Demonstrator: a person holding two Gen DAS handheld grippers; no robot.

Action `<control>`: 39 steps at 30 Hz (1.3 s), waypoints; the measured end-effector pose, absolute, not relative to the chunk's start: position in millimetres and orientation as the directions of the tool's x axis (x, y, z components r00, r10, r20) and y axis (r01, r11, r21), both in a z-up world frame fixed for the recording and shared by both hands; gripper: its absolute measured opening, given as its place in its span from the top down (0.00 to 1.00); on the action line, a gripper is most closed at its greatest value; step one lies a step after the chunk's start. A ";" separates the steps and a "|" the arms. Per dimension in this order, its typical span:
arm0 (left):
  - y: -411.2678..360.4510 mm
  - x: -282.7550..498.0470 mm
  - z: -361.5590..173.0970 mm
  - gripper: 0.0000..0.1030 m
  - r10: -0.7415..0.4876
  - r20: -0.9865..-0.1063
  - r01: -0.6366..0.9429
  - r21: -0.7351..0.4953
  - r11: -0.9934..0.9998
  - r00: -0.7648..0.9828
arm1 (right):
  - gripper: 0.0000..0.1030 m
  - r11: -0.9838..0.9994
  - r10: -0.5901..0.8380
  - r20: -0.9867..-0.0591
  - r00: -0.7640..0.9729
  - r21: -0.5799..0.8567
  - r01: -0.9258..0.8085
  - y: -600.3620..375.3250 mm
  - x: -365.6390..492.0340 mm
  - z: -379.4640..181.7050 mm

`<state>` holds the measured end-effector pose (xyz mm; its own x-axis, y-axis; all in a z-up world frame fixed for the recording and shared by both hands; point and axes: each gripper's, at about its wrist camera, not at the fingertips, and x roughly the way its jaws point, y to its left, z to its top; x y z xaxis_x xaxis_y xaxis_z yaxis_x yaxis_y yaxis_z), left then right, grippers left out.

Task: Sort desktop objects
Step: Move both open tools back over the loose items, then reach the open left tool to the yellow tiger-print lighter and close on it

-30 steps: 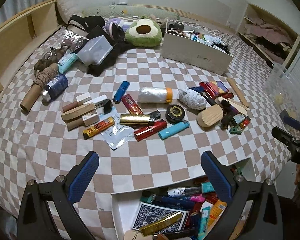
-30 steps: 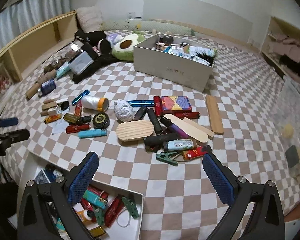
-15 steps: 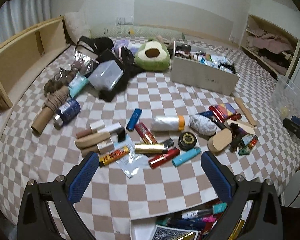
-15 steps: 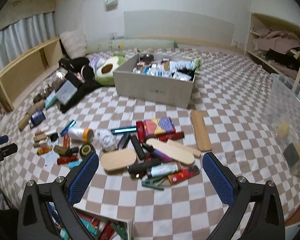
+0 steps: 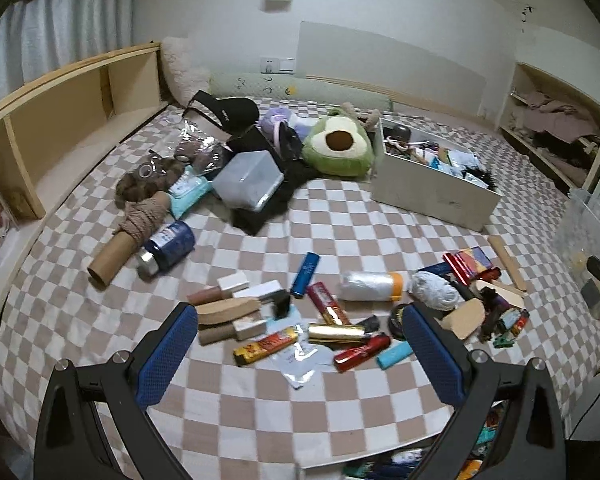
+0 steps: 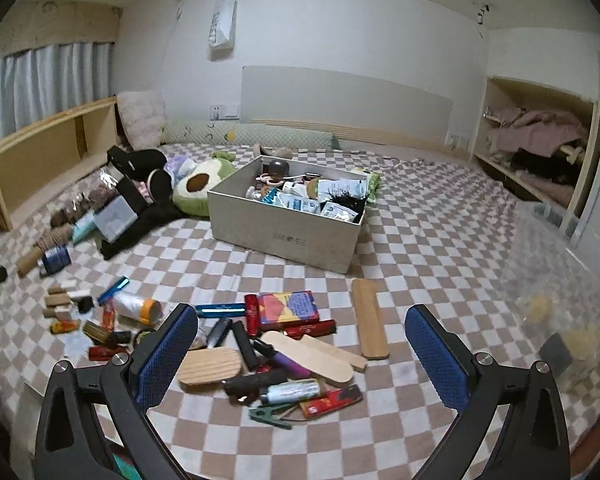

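Clutter (image 5: 332, 320) w/ lighters, sticks etc loose on bed (image 5: 340, 236), some in box (image 6: 284, 236); both grippers (image 5: 300, 356) (image 6: 300, 356) wide open, empty

A checkered bed (image 5: 340, 236) carries a grey box (image 6: 288, 236) (filled), avocado plush (image 5: 338, 148) and scattered lighters (image 5: 362, 354).

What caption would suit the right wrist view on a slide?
Open right hand-held gripper above scattered small items on a checkered bedspread, with a filled grey box behind.
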<state>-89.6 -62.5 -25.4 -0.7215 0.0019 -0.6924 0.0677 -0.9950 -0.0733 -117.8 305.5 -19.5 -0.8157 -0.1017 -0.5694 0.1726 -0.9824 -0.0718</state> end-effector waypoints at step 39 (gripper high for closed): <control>-115.6 -172.9 -169.7 0.00 0.109 -0.957 0.404 -0.214 -0.889 -0.267 | 0.00 -0.960 -0.150 -0.827 -0.542 -0.009 0.280 312.0 -180.0 -124.6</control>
